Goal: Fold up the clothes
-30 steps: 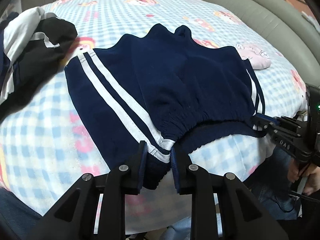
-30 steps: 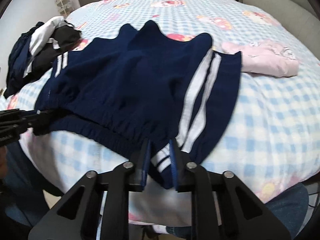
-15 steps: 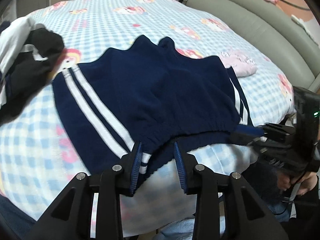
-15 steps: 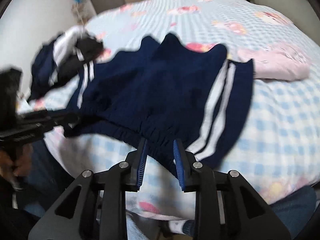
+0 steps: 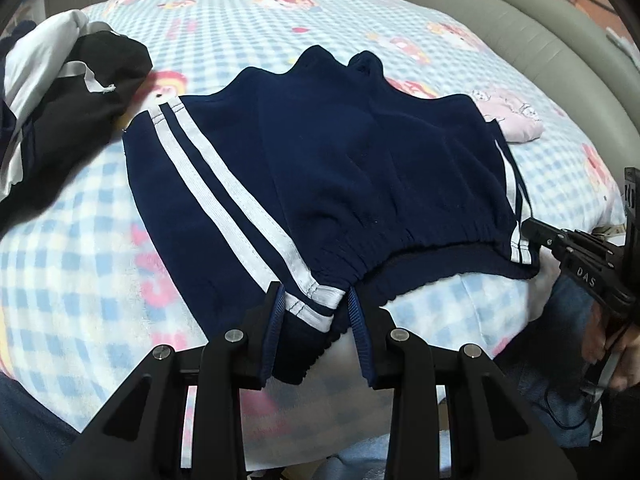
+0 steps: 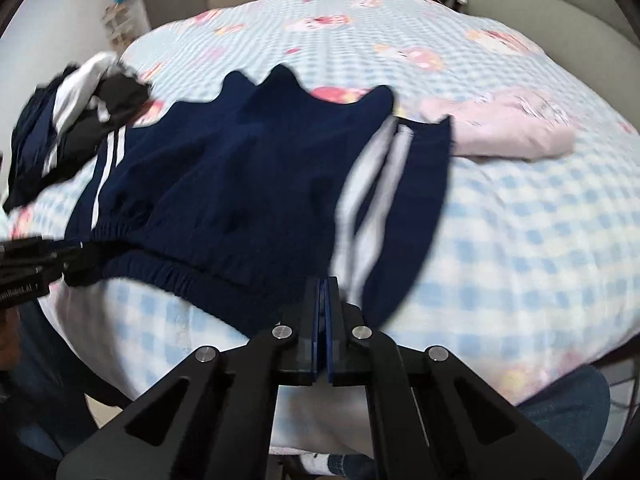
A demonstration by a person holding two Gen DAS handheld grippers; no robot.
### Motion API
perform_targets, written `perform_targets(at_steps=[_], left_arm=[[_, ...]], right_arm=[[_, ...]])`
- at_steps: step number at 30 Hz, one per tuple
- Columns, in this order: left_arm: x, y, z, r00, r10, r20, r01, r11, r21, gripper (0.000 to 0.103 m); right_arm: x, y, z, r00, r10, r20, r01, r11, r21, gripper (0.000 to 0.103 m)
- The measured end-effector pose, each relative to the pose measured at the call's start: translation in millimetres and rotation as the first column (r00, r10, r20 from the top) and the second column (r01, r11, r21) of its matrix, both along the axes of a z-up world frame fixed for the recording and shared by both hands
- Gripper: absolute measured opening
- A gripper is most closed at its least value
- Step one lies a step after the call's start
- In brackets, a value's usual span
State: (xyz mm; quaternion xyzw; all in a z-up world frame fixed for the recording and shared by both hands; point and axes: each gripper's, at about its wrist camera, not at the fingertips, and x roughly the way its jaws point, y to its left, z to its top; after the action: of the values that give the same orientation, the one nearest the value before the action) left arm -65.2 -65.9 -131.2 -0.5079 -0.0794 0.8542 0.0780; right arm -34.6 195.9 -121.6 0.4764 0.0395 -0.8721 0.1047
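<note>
Navy shorts (image 5: 340, 160) with double white side stripes lie flat on the checked bedsheet (image 5: 72, 240), their elastic waistband at the near bed edge. My left gripper (image 5: 316, 304) is open, and the left waistband corner with its stripe ends lies between the fingers. In the right wrist view the shorts (image 6: 240, 184) look blurred. There my right gripper (image 6: 324, 282) is shut, pads flush together, tips at the waistband just left of the right stripes, with no cloth seen between them. From the left wrist view the right gripper (image 5: 530, 230) tip sits against the right waistband corner.
A heap of dark and white clothes (image 5: 60, 92) lies left of the shorts. A folded pink garment (image 6: 512, 132) rests to their right. A grey padded bed rim (image 5: 520, 28) curves behind. A person's jeans and a hand (image 5: 612, 344) are at the bed edge.
Both grippers let go of the waistband corners about half a second ago. The right gripper has since shut empty and is moving. The shorts now lie flatter.
</note>
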Motion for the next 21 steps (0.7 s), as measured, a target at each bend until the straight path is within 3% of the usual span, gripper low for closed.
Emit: perform_targets(at_steps=[2, 5, 8, 11, 21], left_arm=[[0.3, 1.4, 3.3, 1.0, -0.004, -0.013, 0.004, 1.0, 0.008, 0.034], [0.7, 3.6, 8.1, 0.999, -0.01, -0.032, 0.01, 1.0, 0.019, 0.035], [-0.9, 6.1, 9.7, 0.999, -0.014, -0.037, 0.015, 1.0, 0.023, 0.035], [-6.3, 9.2, 5.2, 1.0, -0.016, -0.016, 0.016, 1.0, 0.015, 0.035], [-2.9, 4.6, 1.4, 1.0, 0.007, -0.019, -0.007, 1.0, 0.022, 0.036]], right_arm=[[1.8, 8.7, 2.9, 1.0, -0.001, 0.01, 0.001, 1.0, 0.001, 0.0], [9.0, 14.0, 9.7, 0.998, 0.045, 0.034, -0.041, 0.994, -0.1, 0.001], [2.2, 2.5, 5.3, 0.997, 0.066, 0.035, -0.062, 0.994, -0.086, 0.01], [-4.8, -9.1, 0.8, 0.996, 0.086, 0.037, -0.083, 0.994, -0.07, 0.028], [-25.2, -48.6, -14.7, 0.987, 0.16, 0.034, -0.16, 0.987, 0.007, 0.034]])
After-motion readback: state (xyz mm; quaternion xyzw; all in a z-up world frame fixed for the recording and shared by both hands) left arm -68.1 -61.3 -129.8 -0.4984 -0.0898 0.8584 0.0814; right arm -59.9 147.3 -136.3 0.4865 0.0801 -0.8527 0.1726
